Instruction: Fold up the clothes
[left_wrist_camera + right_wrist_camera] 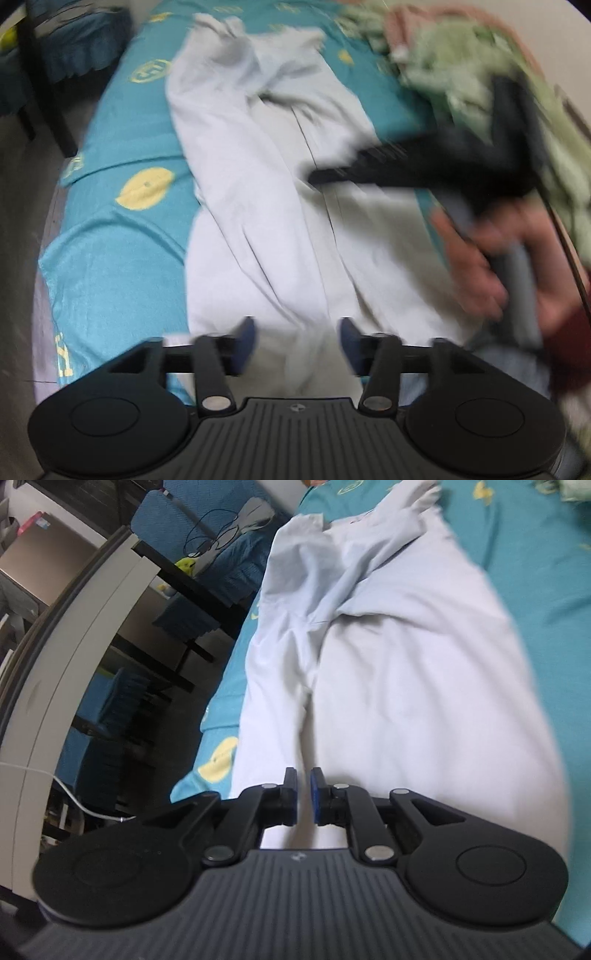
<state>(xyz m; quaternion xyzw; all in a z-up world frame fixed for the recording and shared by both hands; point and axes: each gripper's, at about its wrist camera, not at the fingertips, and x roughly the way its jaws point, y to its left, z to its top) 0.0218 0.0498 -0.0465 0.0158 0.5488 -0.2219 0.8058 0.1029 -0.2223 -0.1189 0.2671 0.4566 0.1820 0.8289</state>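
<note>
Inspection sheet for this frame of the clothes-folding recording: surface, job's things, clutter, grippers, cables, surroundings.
Surface: bed with a teal sheet printed with yellow motifs.
Job's things: white garment spread lengthwise on the sheet, bunched and creased at its far end.
Clutter: pile of green clothes at the far right of the bed, something pink behind it.
Grippers: left gripper open, jaws wide over the garment; right gripper nearly shut, a narrow gap left, whether it pinches cloth cannot be told; a hand holds it, blurred.
Cables: black cord on a blue chair; white cable near the floor.
Surroundings: dark table and blue-cushioned chairs beside the bed; white cabinet.
</note>
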